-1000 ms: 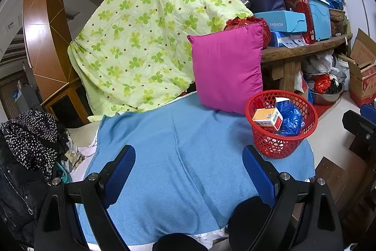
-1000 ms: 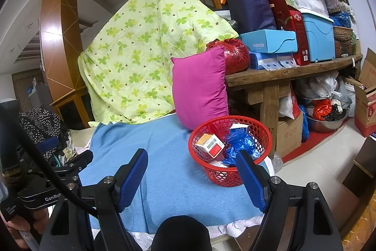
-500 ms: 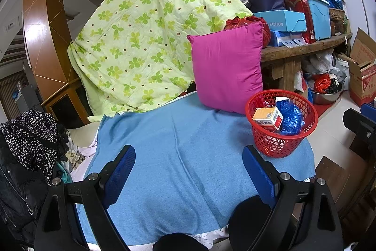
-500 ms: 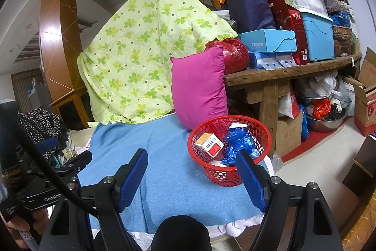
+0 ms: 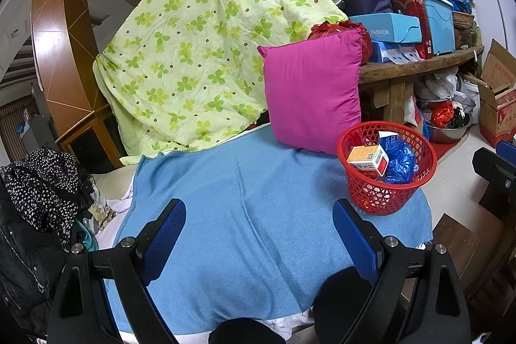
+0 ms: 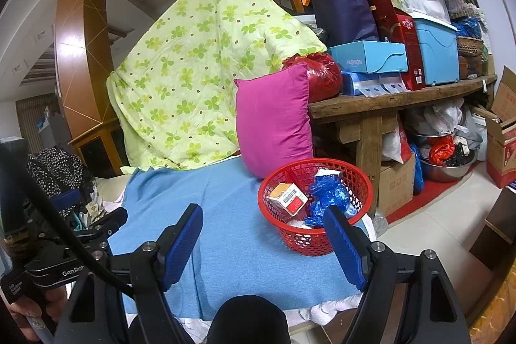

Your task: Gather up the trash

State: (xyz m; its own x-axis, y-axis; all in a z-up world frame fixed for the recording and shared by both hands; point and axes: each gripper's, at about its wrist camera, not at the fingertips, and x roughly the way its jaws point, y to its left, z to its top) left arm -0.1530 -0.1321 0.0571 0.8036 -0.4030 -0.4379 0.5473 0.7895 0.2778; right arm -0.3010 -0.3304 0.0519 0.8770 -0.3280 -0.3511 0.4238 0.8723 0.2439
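Fingers on my left gripper are spread wide w/ nothing between them, hovering over the blue cloth. Nothing has shifted vs the last sec. Red basket sits at the cloth's right end, just in front of the pink pillow, w/ a small carton and a crumpled blue bag inside.

Right wrist view: right gripper also gaping, empty, holding position near the red basket. Carton and blue bag already in it. No loose trash visible on the cloth, so I'd say collection looks prob. done.
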